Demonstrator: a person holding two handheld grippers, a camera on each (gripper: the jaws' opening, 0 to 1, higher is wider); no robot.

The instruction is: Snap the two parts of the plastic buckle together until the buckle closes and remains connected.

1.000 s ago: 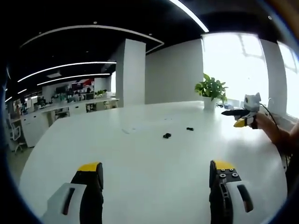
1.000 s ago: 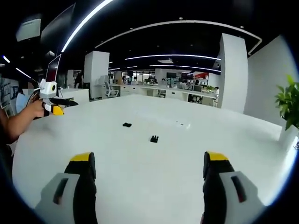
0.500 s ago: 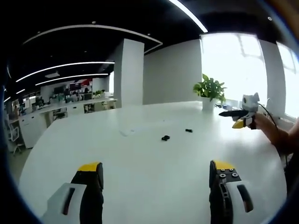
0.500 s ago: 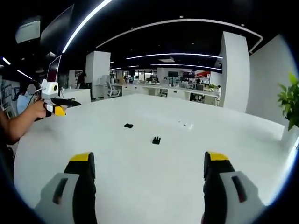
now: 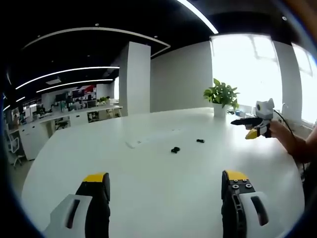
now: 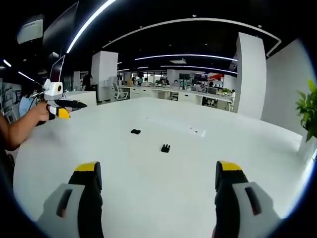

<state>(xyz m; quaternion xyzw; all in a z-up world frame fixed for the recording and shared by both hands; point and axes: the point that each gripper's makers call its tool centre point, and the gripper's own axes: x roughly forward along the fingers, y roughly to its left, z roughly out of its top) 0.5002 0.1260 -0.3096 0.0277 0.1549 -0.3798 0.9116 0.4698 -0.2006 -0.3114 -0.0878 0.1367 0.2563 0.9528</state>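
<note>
I have both claws up above a big white table (image 5: 148, 173). My left claw (image 5: 166, 186) is spread wide with nothing in it. Its two yellow-tipped jaws stand well apart at the near edge of the left gripper view. My right claw (image 6: 157, 176) is spread wide too, and it holds nothing.

The buckle is in two small black parts, and both lie out on the table, far from my claws. In the left gripper view one buckle part (image 5: 175, 149) sits near the middle of the table and the other buckle part (image 5: 200, 141) lies a little farther off to the right of it. They are near each other but not touching. In the right gripper view I see the same two parts, one with small prongs (image 6: 165, 148) and one farther to the left (image 6: 135, 131). They are tiny, so I think the pronged one is the plug half, but I cannot be sure.

A potted plant (image 5: 222, 98) stands at the far right of the table by a bright window (image 5: 245, 69). A white pillar (image 5: 134, 77) stands behind the table.
</note>
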